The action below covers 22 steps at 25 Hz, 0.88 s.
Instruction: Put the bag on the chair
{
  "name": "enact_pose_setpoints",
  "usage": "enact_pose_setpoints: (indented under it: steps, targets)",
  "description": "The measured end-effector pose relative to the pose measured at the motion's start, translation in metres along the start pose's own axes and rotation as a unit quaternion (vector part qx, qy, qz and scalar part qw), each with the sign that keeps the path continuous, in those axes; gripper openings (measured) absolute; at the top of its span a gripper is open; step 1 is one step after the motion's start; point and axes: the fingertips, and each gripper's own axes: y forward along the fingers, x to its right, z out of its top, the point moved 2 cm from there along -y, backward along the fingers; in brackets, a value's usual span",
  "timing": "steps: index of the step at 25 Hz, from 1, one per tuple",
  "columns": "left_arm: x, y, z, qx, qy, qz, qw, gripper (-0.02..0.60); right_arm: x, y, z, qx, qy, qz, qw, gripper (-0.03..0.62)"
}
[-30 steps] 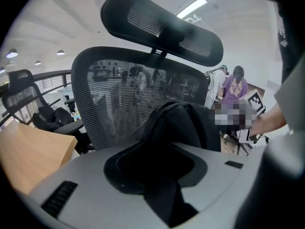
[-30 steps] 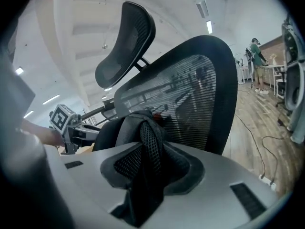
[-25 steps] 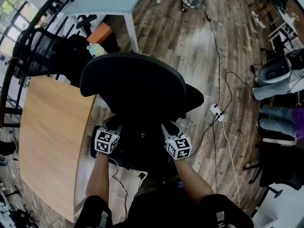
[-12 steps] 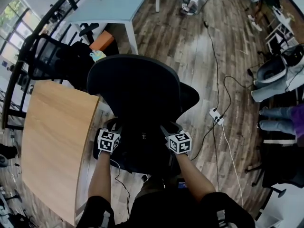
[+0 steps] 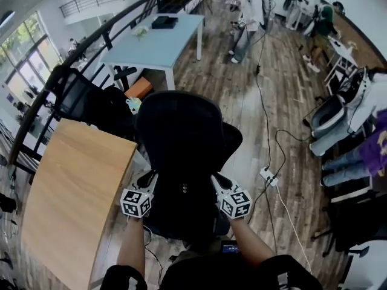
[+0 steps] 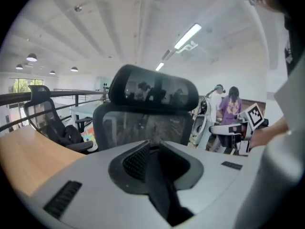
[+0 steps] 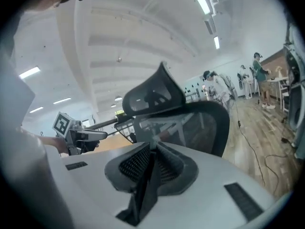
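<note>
Black bag [image 5: 181, 213] hangs behind the chair [image 5: 181, 128], not yet on it, because the left gripper [image 6: 153, 159] and right gripper [image 7: 151, 163], jaws just narrowed, each pinch a strap [image 6: 162, 190], likely to lift it over.

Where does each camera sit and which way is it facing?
Head view: on the person's head, looking steeply down at the chair; forearms, left gripper and right gripper show.
Left gripper view: rides that gripper, facing the chair's back; its jaws, just closing, pinch a black strap.
Right gripper view: likewise, jaws just closing on a dark strap.
Shared: the chair; each gripper view shows the other's marker cube.
</note>
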Motion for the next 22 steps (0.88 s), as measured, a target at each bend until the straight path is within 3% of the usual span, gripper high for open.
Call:
enact_pose_setpoints:
  steps: [2, 5, 11, 15, 22]
  targets:
    - [0.021, -0.026, 0.020, 0.042, -0.002, -0.006, 0.9991, 0.036, -0.018, -0.029, 0.022, 0.032, -0.014, 0.001, 0.999, 0.020]
    - [0.053, -0.063, 0.045, 0.086, 0.003, -0.016, 0.9962, 0.005, -0.046, -0.071, 0.052, 0.077, -0.044, 0.009, 0.996, 0.012]
    - [0.092, -0.127, 0.079, 0.147, 0.042, -0.007, 0.9882, 0.003, -0.099, -0.133, 0.102, 0.150, -0.099, 0.016, 0.984, 0.012]
    - [0.112, -0.157, 0.075, 0.154, 0.057, 0.009, 0.9863, 0.003, -0.119, -0.163, 0.113, 0.179, -0.127, 0.027, 0.975, 0.012]
    - [0.159, -0.193, 0.046, 0.154, 0.026, 0.036, 0.9870, 0.003, -0.106, -0.218, 0.101, 0.181, -0.121, 0.020, 0.976, 0.012]
